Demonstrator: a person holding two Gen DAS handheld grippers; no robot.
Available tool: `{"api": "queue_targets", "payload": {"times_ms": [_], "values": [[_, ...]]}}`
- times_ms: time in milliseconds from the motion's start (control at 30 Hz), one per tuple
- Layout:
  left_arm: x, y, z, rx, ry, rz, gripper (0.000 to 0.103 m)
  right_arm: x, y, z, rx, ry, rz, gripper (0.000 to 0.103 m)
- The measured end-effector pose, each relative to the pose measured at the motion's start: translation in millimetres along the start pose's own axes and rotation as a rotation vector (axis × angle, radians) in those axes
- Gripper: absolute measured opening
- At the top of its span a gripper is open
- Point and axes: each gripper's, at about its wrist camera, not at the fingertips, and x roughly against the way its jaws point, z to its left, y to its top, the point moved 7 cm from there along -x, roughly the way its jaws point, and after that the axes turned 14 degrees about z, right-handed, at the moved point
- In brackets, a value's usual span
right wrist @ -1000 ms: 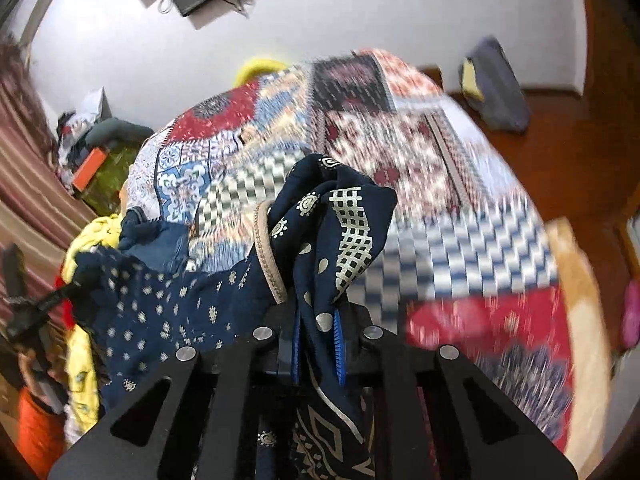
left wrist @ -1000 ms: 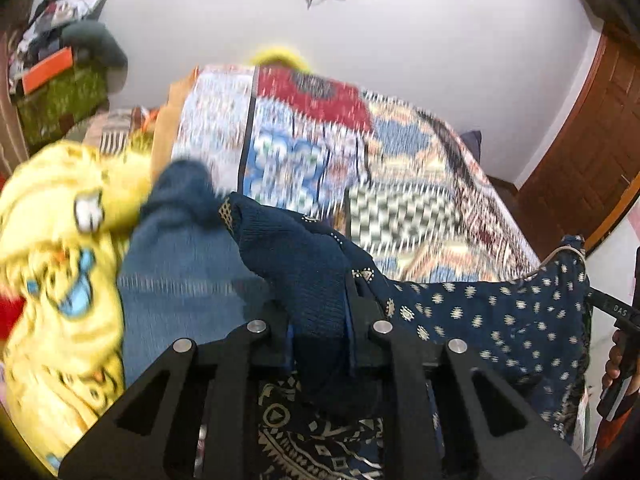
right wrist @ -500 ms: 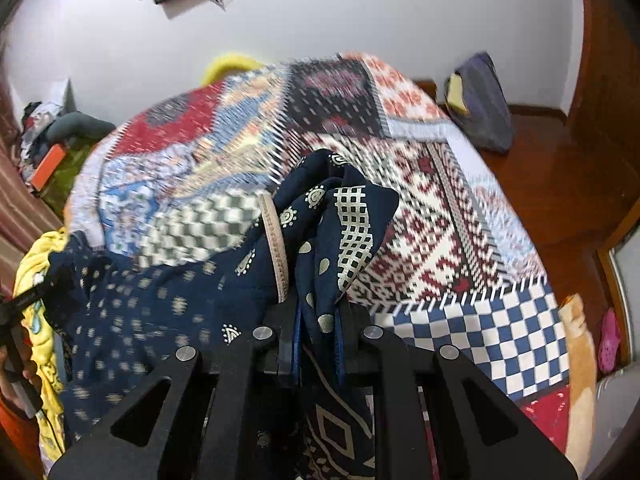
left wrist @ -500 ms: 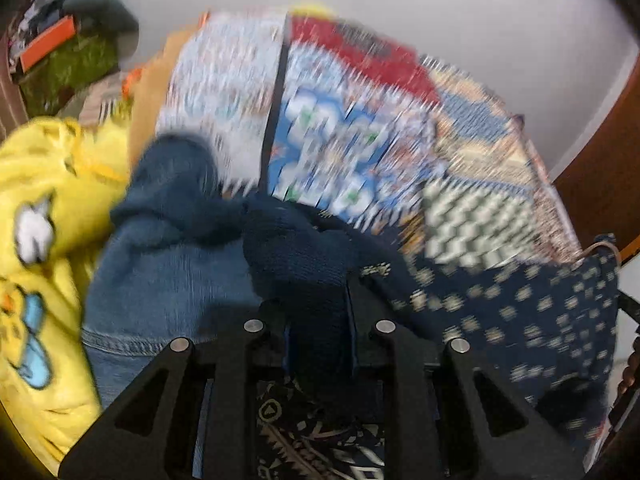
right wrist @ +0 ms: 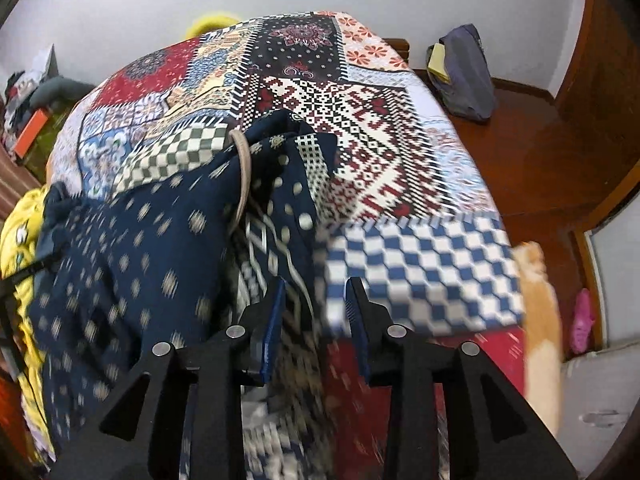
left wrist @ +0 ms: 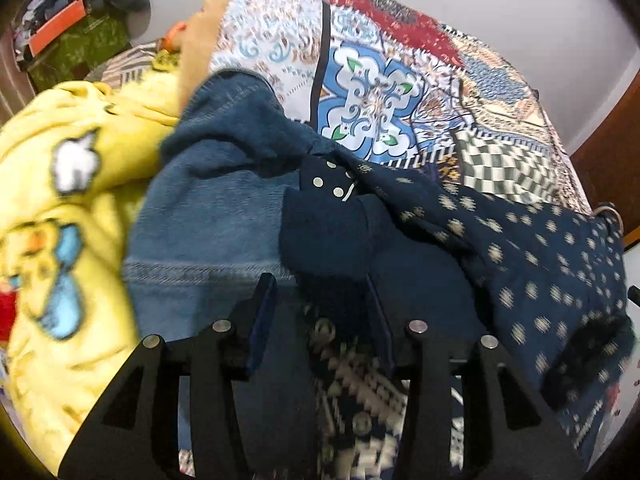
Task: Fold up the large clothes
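A navy garment [left wrist: 520, 240] with small pale motifs lies spread over the patchwork bed cover [left wrist: 372, 100]. One bunched corner of it sits between the fingers of my left gripper [left wrist: 320, 300]. Those jaws are opening and the pads stand clear of the cloth. In the right wrist view the same navy garment [right wrist: 140, 240] slumps onto the bed cover [right wrist: 340, 120], a beige cord looped at its top. My right gripper [right wrist: 316, 300] is opening too, with a patterned fold lying loosely between its blue pads [right wrist: 274, 320].
A blue denim garment [left wrist: 208, 208] and a yellow cartoon-print fabric [left wrist: 60, 200] lie to the left of the navy one. A grey bag [right wrist: 464, 72] rests on the wooden floor past the bed. Cluttered shelves [left wrist: 72, 20] stand at the far left.
Both grippers have sunk toward the bed and tipped downward. Their jaws, earlier shut on bunched navy cloth, now stand apart, and the cloth has dropped onto the bed.
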Motion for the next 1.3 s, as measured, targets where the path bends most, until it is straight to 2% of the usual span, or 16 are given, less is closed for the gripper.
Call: {"api": "queue_targets", "payload": {"times_ms": [100, 133, 167, 200, 300, 367, 467, 633, 867, 1067, 1200, 1300], "values": [[30, -14, -3, -0.036, 0.027, -0.026, 0.044, 32, -22, 0, 0.004, -0.006, -0.028, 0.049], [41, -21, -5, -0.052, 0.032, -0.033, 0.044, 47, -32, 3, 0.004, -0.004, -0.049, 0.058], [51, -28, -7, -0.069, 0.035, -0.039, 0.045, 57, -38, 4, 0.006, -0.002, -0.067, 0.063], [62, -36, -8, -0.088, 0.035, -0.045, 0.046, 70, -45, 7, 0.010, 0.000, -0.088, 0.064], [91, -61, -15, -0.142, 0.024, -0.064, 0.058, 100, -67, 15, 0.024, -0.003, -0.132, 0.070], [106, -80, -21, -0.178, 0.005, -0.073, 0.073, 117, -82, 20, 0.033, -0.005, -0.163, 0.077], [119, -110, -29, -0.228, -0.032, -0.073, 0.081, 130, -108, 29, 0.059, -0.009, -0.178, 0.078], [116, -163, -23, -0.241, -0.087, -0.022, 0.082, 120, -145, 40, 0.094, -0.006, -0.141, 0.078], [69, -224, 3, -0.176, -0.139, 0.119, 0.082, 65, -204, 41, 0.076, 0.007, -0.007, 0.078], [44, -276, 5, -0.137, -0.256, 0.221, 0.082, 22, -243, 36, 0.012, 0.059, 0.104, 0.078], [35, -300, -2, -0.136, -0.308, 0.262, 0.077, 14, -256, 38, -0.005, 0.104, 0.127, 0.078], [35, -307, -8, -0.169, -0.265, 0.224, 0.071, 15, -256, 43, 0.002, 0.118, 0.100, 0.078]]}}
